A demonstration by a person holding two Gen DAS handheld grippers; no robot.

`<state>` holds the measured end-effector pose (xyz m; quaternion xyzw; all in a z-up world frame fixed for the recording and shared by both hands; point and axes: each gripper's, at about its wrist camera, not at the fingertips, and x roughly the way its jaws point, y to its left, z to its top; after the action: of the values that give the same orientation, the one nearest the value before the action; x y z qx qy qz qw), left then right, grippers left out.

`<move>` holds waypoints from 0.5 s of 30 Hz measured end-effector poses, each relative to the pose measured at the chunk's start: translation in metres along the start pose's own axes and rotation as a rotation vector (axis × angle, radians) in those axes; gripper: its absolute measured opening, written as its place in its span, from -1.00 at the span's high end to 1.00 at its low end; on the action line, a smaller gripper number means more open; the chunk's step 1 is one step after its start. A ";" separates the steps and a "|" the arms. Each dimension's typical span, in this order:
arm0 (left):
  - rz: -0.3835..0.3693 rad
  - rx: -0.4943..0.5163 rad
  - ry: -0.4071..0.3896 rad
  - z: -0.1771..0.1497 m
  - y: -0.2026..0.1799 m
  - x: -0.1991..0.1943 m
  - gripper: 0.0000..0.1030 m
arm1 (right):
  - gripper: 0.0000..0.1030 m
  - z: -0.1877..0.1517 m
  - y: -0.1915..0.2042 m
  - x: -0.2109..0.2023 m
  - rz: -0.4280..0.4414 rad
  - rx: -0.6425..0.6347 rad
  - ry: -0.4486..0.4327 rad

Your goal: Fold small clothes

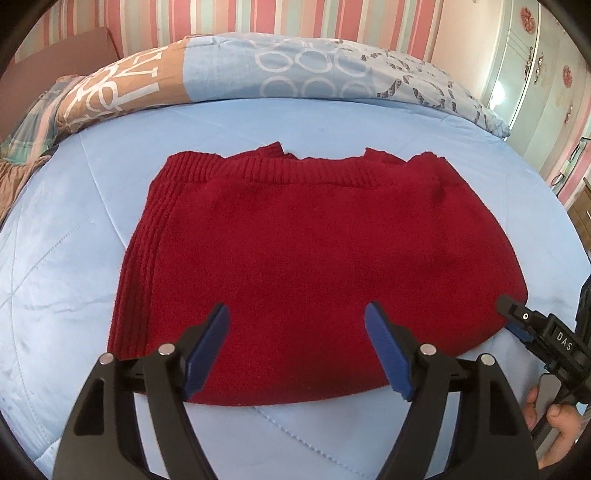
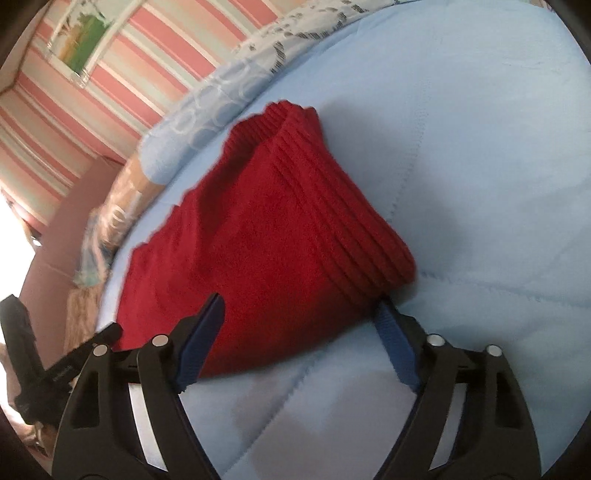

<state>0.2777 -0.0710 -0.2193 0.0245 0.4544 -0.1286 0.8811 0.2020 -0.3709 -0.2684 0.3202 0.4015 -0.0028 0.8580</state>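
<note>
One folded red sweater (image 1: 317,236) lies on a light blue quilt (image 1: 66,236) below striped wallpaper (image 1: 229,16), with the left gripper (image 1: 297,314) and right gripper (image 2: 301,299) both spread wide, clamping nothing.

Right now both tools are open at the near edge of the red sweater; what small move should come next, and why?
Probably close both on the near edge. The left tool and right tool stand open over the folded red sweater, which lies flat on the blue quilt, gripped by neither.
</note>
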 end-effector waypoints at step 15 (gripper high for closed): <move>0.013 -0.041 -0.001 0.002 0.017 -0.004 -0.49 | -0.67 0.026 -0.001 0.024 0.076 0.112 -0.065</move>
<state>0.2816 -0.0545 -0.2161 0.0094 0.4562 -0.1138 0.8825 0.2356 -0.3801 -0.2736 0.3826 0.3602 -0.0029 0.8508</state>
